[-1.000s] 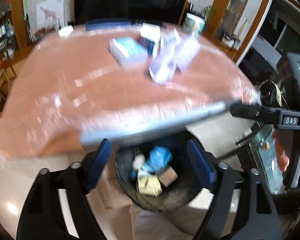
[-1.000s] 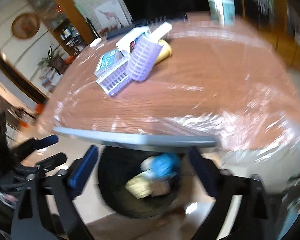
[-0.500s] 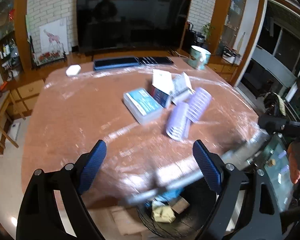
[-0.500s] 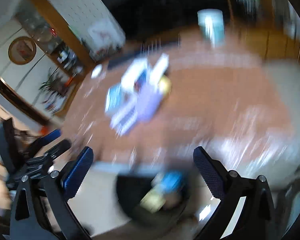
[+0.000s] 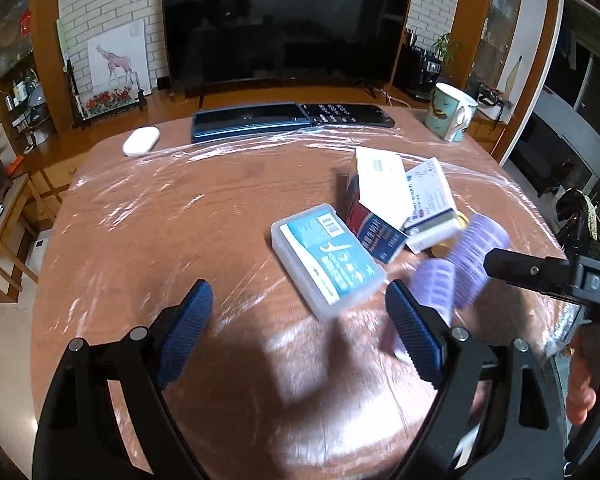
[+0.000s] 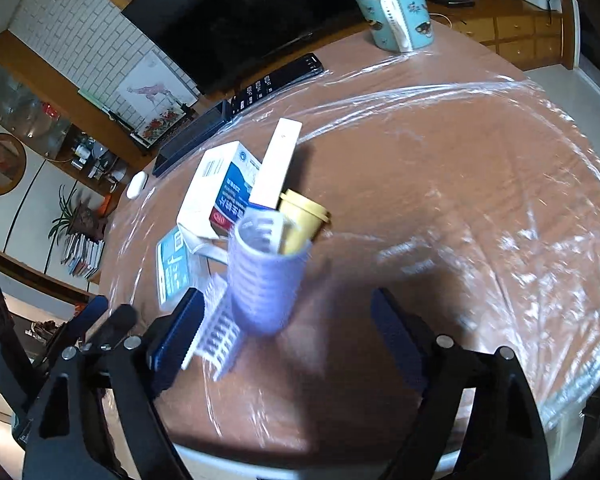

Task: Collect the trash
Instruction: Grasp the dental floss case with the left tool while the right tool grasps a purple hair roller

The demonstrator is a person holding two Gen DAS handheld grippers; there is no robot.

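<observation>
fingers (image 6: 396, 340) closing, empty, beside purple roller (image 6: 264, 276).

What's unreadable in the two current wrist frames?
- Trash bin: in neither view, so its place cannot be told.
- Near purple ribbed roller: motion-blurred in the left wrist view, partly behind the left gripper's right finger.
- Small yellow cup: mostly hidden by the purple roller in the right wrist view.
- Print on the white-and-blue cardboard box: too small to read.
- Right gripper: closing, nothing pressed between its pads.
</observation>
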